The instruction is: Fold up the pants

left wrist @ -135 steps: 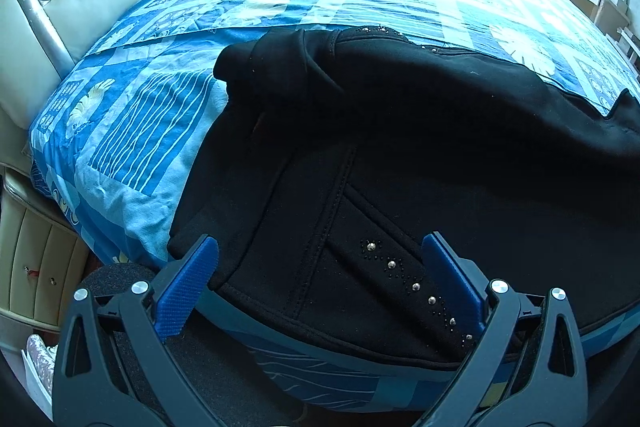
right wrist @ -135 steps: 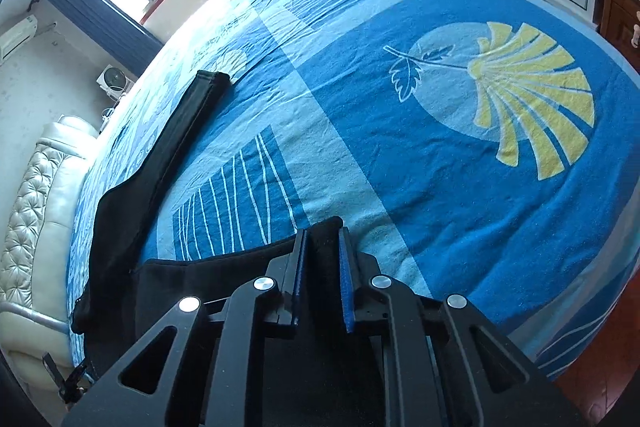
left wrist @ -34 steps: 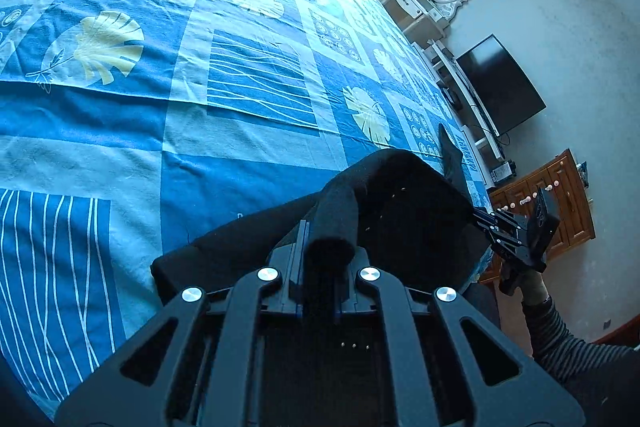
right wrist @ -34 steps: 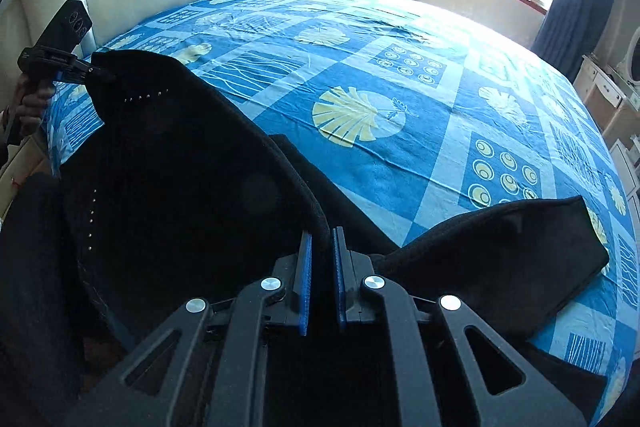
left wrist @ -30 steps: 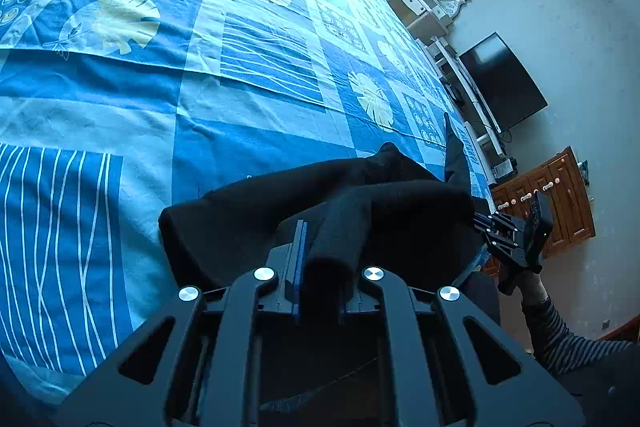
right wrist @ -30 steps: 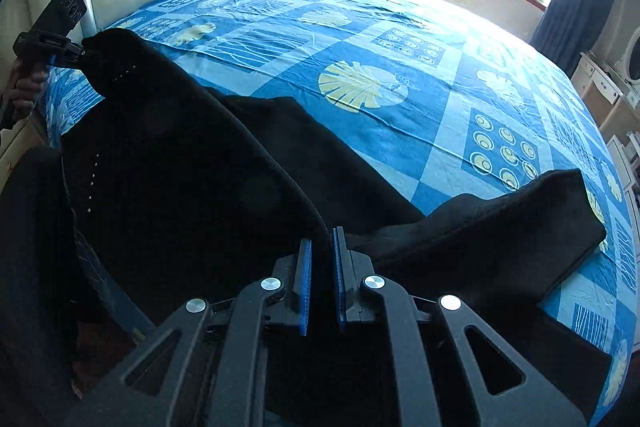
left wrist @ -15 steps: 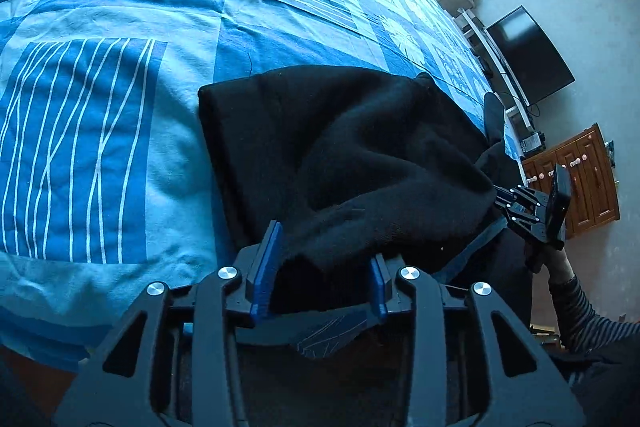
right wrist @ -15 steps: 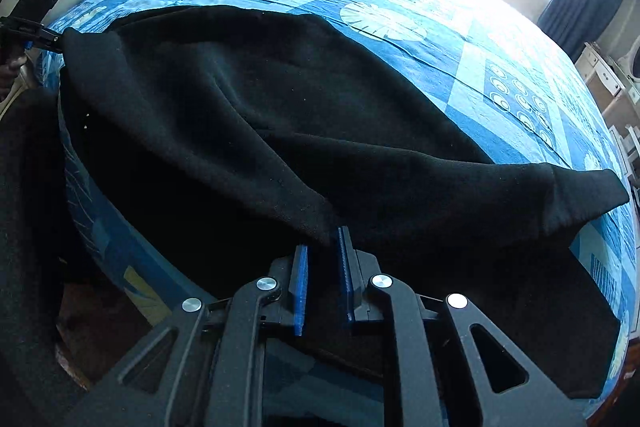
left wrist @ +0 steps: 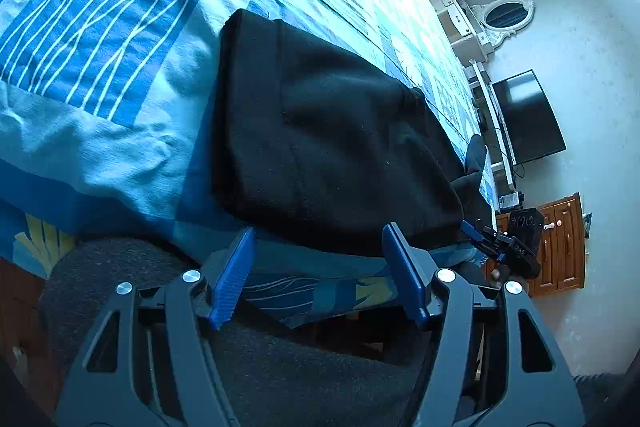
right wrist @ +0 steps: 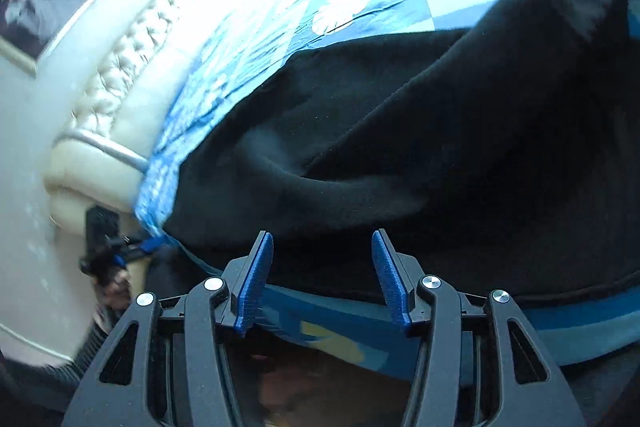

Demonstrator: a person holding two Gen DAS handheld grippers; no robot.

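Left hand-held gripper (left wrist: 318, 273) spread wide, holding nothing, just off the near edge of the bed (left wrist: 100, 131). Right hand-held gripper (right wrist: 322, 277) spread wide too, holding nothing, also by the near edge. Black pants (left wrist: 328, 147) lying folded on the blue bed cover, right at the near edge, stretching along it toward the far right corner. In the right view, pants (right wrist: 400, 155) bunched in a thick soft fold just past the blue fingers (right wrist: 256, 275). Further back, a puffy white headboard (right wrist: 120, 83). Far off in the left view, a dark TV (left wrist: 528, 117) on the wall and a brown wooden cabinet (left wrist: 560, 243).
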